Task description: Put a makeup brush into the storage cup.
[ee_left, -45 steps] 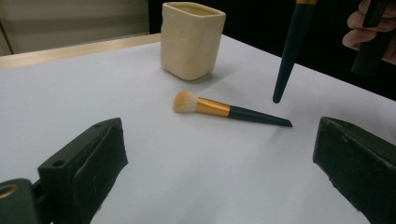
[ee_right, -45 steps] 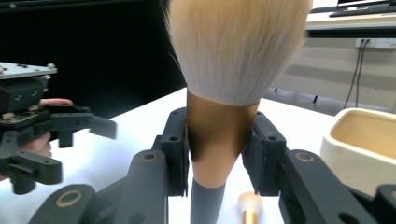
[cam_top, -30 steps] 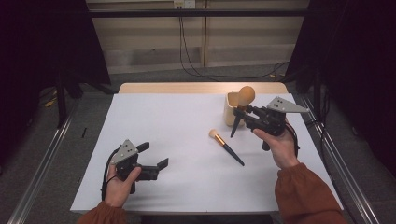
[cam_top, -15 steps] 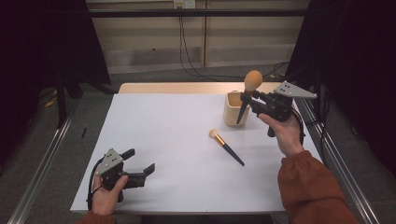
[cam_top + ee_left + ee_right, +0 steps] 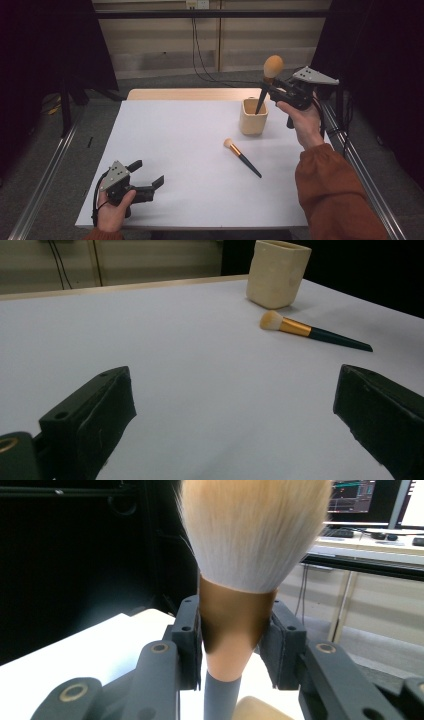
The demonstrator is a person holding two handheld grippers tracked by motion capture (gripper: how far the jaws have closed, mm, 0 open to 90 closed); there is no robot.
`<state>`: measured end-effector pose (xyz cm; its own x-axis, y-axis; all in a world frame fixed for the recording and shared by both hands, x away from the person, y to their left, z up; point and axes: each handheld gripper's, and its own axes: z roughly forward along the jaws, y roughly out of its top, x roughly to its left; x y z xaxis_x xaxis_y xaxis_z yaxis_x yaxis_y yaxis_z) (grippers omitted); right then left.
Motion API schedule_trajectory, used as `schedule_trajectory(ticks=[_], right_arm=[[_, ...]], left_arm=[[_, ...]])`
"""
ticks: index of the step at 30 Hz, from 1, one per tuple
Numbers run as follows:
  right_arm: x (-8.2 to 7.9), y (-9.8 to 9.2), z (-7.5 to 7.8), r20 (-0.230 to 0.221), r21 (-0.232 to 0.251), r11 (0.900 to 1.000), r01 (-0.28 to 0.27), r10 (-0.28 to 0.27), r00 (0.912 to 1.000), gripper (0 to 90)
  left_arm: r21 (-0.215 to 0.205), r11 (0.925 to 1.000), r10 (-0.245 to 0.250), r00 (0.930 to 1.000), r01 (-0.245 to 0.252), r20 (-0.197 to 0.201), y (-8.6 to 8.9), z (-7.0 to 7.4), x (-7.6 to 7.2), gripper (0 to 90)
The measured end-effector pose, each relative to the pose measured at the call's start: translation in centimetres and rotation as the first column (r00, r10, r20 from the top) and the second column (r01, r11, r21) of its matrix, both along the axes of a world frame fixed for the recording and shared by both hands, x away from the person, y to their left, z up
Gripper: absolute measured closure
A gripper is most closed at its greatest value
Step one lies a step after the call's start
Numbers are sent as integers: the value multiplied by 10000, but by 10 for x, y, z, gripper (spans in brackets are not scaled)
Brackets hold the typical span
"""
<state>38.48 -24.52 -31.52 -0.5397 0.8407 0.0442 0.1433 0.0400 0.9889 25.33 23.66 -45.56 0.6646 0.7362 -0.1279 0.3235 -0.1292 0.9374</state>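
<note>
Since the earlier frame my right gripper (image 5: 270, 90), clamped on the fluffy big brush (image 5: 272, 66), has risen; its handle tip hangs over the square cream cup (image 5: 253, 119) at two o'clock. My left gripper (image 5: 147, 179) gapes.

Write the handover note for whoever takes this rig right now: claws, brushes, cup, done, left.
Right claw: shut on the big brush at its ferrule, bristles up, handle tip at or just inside the cup mouth; how deep, I cannot tell.
Left claw: open, holding nothing, low over the table at its near left corner.
Small brush: flat on the table, in front of the cup.
Done: big brush lifted to the cup.
Left: likely lower and release it in the cup, then fetch the small brush.
</note>
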Motion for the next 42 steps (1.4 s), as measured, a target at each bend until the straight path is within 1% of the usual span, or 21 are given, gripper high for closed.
schedule_trajectory(ticks=[1,2,3,4,6,7,8,9,14,16,18,26,28,29,30,31,34,37,38,40,42], right_arm=[[0,0,0,0,0,10000,0,0,10000,641],[6,0,0,15,-53,10000,67,-67,10000,641],[8,1,0,9,-92,9999,103,-103,9999,641],[12,1,-1,99,-133,9999,81,-80,9999,641],[15,2,-2,138,-139,9999,3,-2,9999,641],[21,5,-5,-1,-343,9994,105,-105,9999,641],[21,5,-5,-1,-343,9994,105,-105,9999,641],[26,9,-7,-44,-494,9988,50,-52,10000,641],[31,14,-12,-18,-499,9987,-48,48,10000,641],[34,15,-15,-42,-567,9984,-13,11,10000,641],[38,14,-21,-174,-572,9983,77,-87,9998,641],[41,11,-30,-289,-669,9976,189,-209,9994,641],[42,8,-36,-393,-665,9976,203,-229,9990,641],[42,8,-36,-393,-665,9976,203,-229,9990,641],[42,7,-41,-469,-681,9974,242,-274,9985,641],[42,7,-41,-469,-681,9974,242,-274,9985,641],[45,4,-52,-730,-698,9972,268,-319,9968,641],[45,4,-56,-742,-648,9975,291,-339,9967,641],[45,4,-60,-801,-700,9972,250,-306,9963,641],[45,3,-62,-854,-689,9972,276,-334,9958,641],[45,1,-67,-976,-689,9972,298,-365,9946,641]], left_arm=[[-38,10000,-7,10000,7,-1,0,0,0,29],[-35,10000,-17,10000,17,23,0,0,0,29],[-31,10000,-20,10000,20,10,1,0,0,28],[-140,9999,-58,10000,57,-74,1,0,-1,28],[-55,9999,-108,9999,108,-55,0,-1,-1,28],[-27,9999,-101,9999,101,-25,1,0,-2,28],[-27,9999,-101,9999,101,-25,1,0,-2,28],[-63,10000,-65,10000,65,-17,1,0,-2,29],[1,10000,-73,10000,73,-22,2,0,-2,28],[-56,10000,-42,10000,42,-7,2,0,-2,28],[-41,10000,-3,10000,3,-8,2,1,-2,28],[27,10000,-7,10000,7,8,2,1,-2,28],[-19,10000,54,10000,-54,21,2,1,-2,28],[-4,10000,32,10000,-32,24,2,1,-2,28],[13,10000,26,10000,-26,37,2,1,-2,27],[30,10000,33,10000,-33,49,2,1,-2,27],[32,10000,27,10000,-28,39,2,0,-1,27],[19,10000,48,10000,-48,35,3,1,-1,28],[127,9999,31,10000,-32,82,3,0,-1,28],[180,9998,39,10000,-40,87,3,0,-1,28],[98,9999,55,10000,-55,49,3,-1,0,28]])
